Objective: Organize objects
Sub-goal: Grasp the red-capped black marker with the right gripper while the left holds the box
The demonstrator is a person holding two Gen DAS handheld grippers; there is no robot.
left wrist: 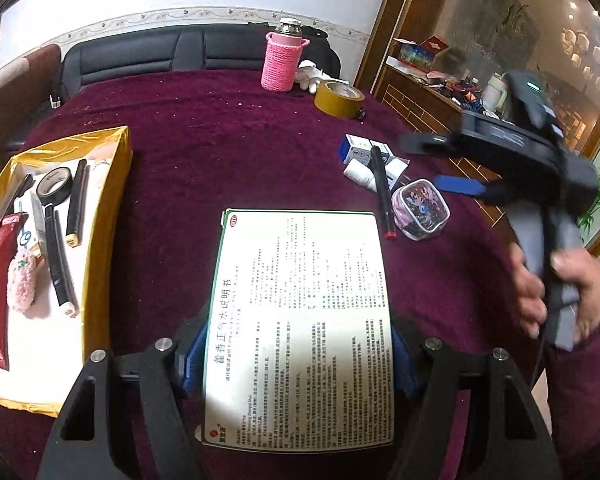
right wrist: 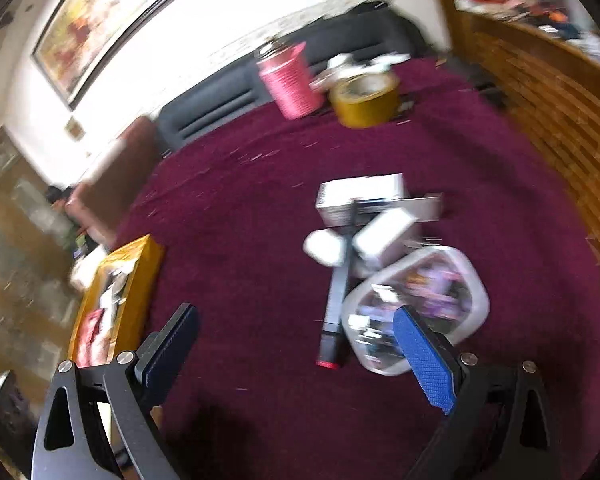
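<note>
My left gripper is shut on a white medicine box with green edging and Chinese print, held above the maroon tablecloth. A gold box at the left holds black markers, a black tape roll, a red packet and a pink fluffy item. My right gripper is open and empty above the cloth; it also shows in the left wrist view. Just beyond it lie a clear pouch, a black marker with a red end and small white boxes.
A pink knitted bottle and a yellow tape roll stand at the table's far side. A dark sofa is behind the table. A wooden cabinet runs along the right.
</note>
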